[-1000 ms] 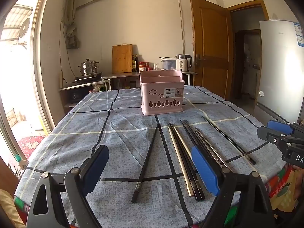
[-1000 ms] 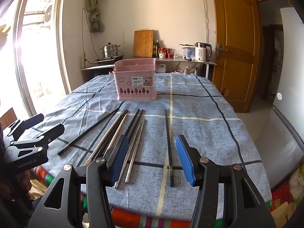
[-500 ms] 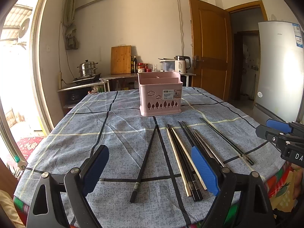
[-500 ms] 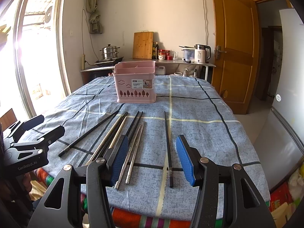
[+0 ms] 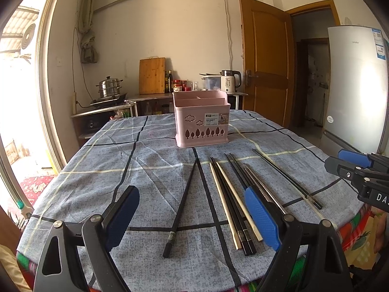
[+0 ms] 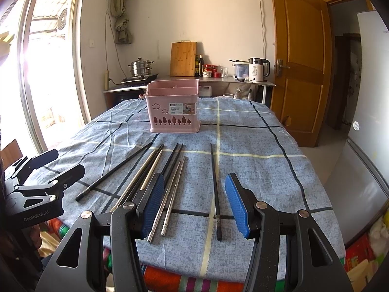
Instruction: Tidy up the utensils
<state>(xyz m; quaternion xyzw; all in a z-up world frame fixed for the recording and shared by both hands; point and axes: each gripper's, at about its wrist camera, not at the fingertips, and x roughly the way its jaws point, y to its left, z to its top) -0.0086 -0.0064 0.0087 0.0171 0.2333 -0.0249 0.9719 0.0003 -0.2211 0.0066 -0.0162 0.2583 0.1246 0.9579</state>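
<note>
A pink utensil basket (image 5: 201, 119) (image 6: 173, 108) stands upright at the middle of the table, with dividers inside. Several chopsticks lie side by side in front of it: a lone black one (image 5: 181, 206) on the left, a bundle of black and pale wooden ones (image 5: 228, 199), two metal ones (image 6: 173, 193), and a lone black one (image 6: 215, 189) on the right. My left gripper (image 5: 192, 219) is open and empty above the near edge, straddling the left black chopstick. My right gripper (image 6: 194, 202) is open and empty, straddling the metal pair and the right black chopstick.
The table has a blue checked cloth (image 5: 145, 165). A counter behind holds a steamer pot (image 5: 109, 88), cutting board (image 5: 152, 75), bottles and kettle (image 5: 229, 81). A wooden door (image 5: 266, 58) and a fridge (image 5: 355, 85) stand at the right.
Both grippers have tilted slightly, so the basket sits a little lower in each view. Nothing on the table has moved.
</note>
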